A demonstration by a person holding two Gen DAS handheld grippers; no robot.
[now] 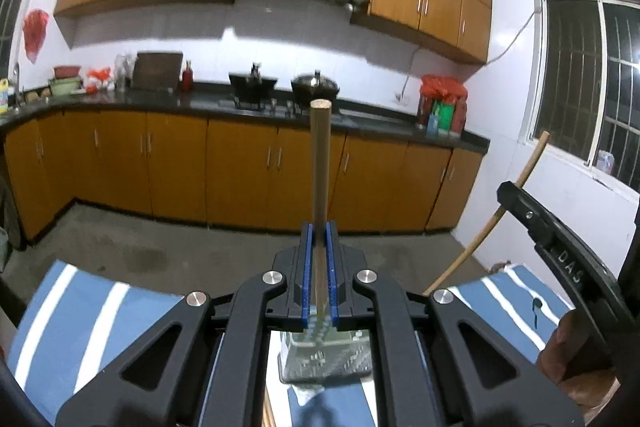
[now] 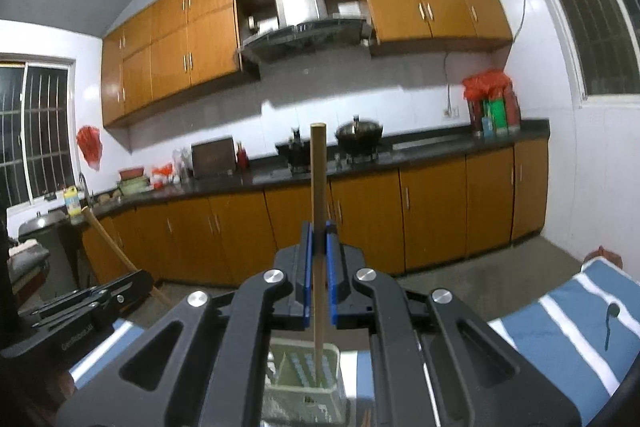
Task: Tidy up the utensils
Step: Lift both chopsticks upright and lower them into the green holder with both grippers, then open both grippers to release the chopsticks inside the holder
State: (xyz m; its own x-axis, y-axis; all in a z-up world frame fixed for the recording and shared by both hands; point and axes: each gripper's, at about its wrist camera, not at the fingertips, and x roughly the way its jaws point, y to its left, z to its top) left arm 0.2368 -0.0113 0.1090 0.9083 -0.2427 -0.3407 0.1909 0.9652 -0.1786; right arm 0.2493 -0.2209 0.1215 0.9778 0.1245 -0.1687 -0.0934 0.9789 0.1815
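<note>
Both grippers' jaws, left (image 1: 319, 239) and right (image 2: 319, 239), each pinching one upright chopstick (image 1: 320, 163) above a striped cloth's (image 1: 100, 311) edge.

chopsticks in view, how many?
2: one chopstick clamped in the left gripper, one chopstick in the right gripper. More may be hidden under the fingers.
</note>
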